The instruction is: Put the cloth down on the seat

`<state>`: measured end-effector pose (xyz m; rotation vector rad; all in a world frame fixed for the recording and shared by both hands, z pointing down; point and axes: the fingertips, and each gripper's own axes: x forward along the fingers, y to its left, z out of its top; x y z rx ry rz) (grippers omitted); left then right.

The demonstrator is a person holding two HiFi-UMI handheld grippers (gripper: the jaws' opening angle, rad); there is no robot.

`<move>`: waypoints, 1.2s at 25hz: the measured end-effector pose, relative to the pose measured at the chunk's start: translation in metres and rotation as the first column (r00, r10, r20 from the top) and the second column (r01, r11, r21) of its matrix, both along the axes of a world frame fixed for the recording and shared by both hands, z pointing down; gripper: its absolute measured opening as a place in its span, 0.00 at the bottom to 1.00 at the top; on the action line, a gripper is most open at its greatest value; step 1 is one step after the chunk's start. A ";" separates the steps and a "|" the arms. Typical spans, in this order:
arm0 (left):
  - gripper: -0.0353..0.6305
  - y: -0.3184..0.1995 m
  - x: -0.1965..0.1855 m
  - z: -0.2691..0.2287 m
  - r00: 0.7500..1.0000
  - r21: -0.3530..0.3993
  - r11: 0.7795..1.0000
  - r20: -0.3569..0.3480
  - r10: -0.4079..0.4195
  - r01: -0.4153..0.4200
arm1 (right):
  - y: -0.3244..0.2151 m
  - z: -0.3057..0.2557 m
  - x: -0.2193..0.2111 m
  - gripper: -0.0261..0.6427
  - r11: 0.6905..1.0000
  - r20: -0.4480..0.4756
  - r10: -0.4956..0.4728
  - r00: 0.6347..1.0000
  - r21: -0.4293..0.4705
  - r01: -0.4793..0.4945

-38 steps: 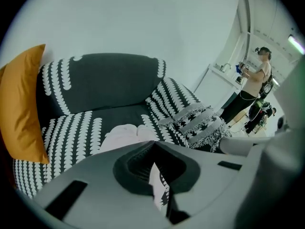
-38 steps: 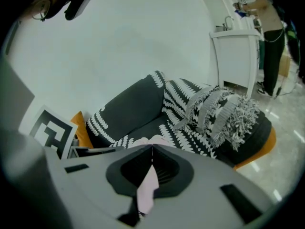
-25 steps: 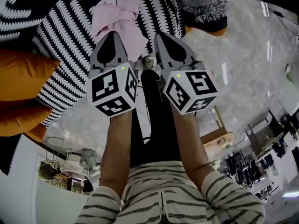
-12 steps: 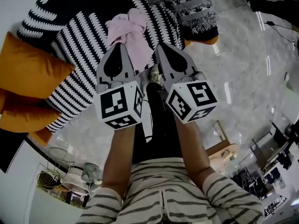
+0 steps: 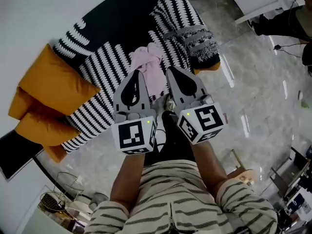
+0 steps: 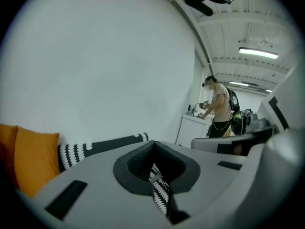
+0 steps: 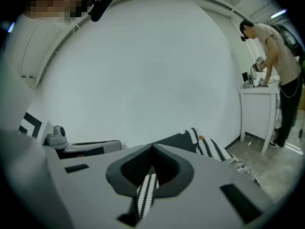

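A crumpled pink cloth [image 5: 149, 68] lies on the sofa seat, which is covered by a black-and-white striped blanket [image 5: 105, 67]. My left gripper [image 5: 137, 73] and right gripper [image 5: 171, 70] hover side by side just in front of the cloth, both shut and holding nothing. In the left gripper view the left gripper [image 6: 155, 146] has its jaws together, and only a sliver of striped blanket shows through the slit. The right gripper [image 7: 153, 149] looks the same in the right gripper view. Neither gripper touches the cloth.
Orange cushions [image 5: 51, 91] are stacked at the sofa's left end. The blanket's fringed end [image 5: 202, 45] hangs at the right. Marble floor [image 5: 258, 101] spreads to the right, with a white table [image 5: 253, 1] beyond. A person [image 7: 281, 66] stands at a white cabinet [image 7: 257, 106].
Both grippers and the head have drawn back from the sofa, so the pink cloth looks smaller and farther off. The cloth stays on the seat. Both jaws stay shut.
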<state>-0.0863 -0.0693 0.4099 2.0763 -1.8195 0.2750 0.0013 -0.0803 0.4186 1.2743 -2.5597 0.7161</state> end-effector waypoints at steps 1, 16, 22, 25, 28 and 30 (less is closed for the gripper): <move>0.06 0.002 -0.002 -0.014 1.000 0.023 1.000 0.007 0.007 -0.007 | 0.000 -0.013 -0.002 0.06 1.000 0.002 -0.004 1.000 0.019 0.004; 0.06 0.035 -0.017 -0.163 0.998 0.228 0.973 0.061 0.006 -0.020 | 0.027 -0.160 -0.016 0.06 0.972 -0.012 -0.029 1.000 0.235 0.031; 0.06 0.043 -0.011 -0.198 0.999 0.280 0.960 0.045 0.004 -0.017 | 0.036 -0.200 -0.005 0.06 0.956 0.001 -0.015 1.000 0.292 0.014; 0.06 0.045 -0.005 -0.210 0.999 0.305 0.952 0.051 0.013 -0.028 | 0.038 -0.213 -0.002 0.06 0.947 0.002 -0.014 1.000 0.320 0.013; 0.06 0.045 -0.006 -0.217 0.999 0.320 0.947 0.052 0.017 -0.033 | 0.040 -0.223 -0.008 0.06 0.938 -0.005 -0.028 1.000 0.345 0.028; 0.06 0.045 -0.007 -0.225 0.998 0.335 0.942 0.055 0.017 -0.034 | 0.040 -0.231 -0.013 0.06 0.931 -0.004 -0.036 0.999 0.364 0.035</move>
